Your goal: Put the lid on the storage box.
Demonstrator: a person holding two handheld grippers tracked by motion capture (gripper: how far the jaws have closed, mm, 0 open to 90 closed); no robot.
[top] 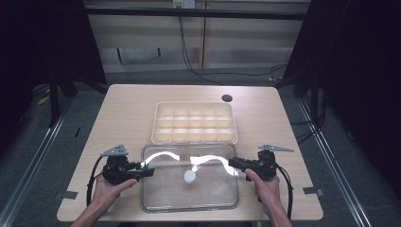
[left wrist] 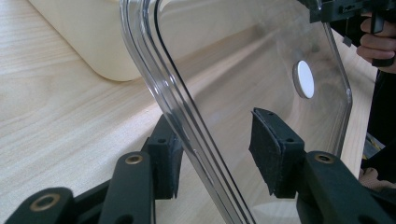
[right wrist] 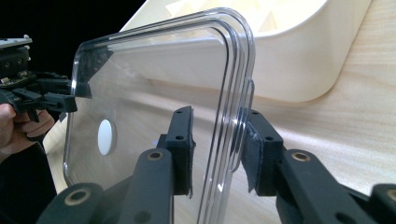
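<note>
Straddling the clear plastic lid (top: 189, 177) rim with both: left hand-held gripper (left wrist: 224, 154) jaws wide, right hand-held gripper (right wrist: 217, 149) narrow but not clamped. Lid is on the counter (top: 127, 113), near the compartment tray (top: 194, 122). I judge it light, stiff, slippery; grip the raised rim.

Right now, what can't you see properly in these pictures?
- High view: whether the left gripper and right gripper pinch the clear lid; too small, glare on it.
- Left gripper view: the lid's edge runs off the bottom; the pads stand apart.
- High view: the compartment box cells look empty; too small for certainty.
</note>
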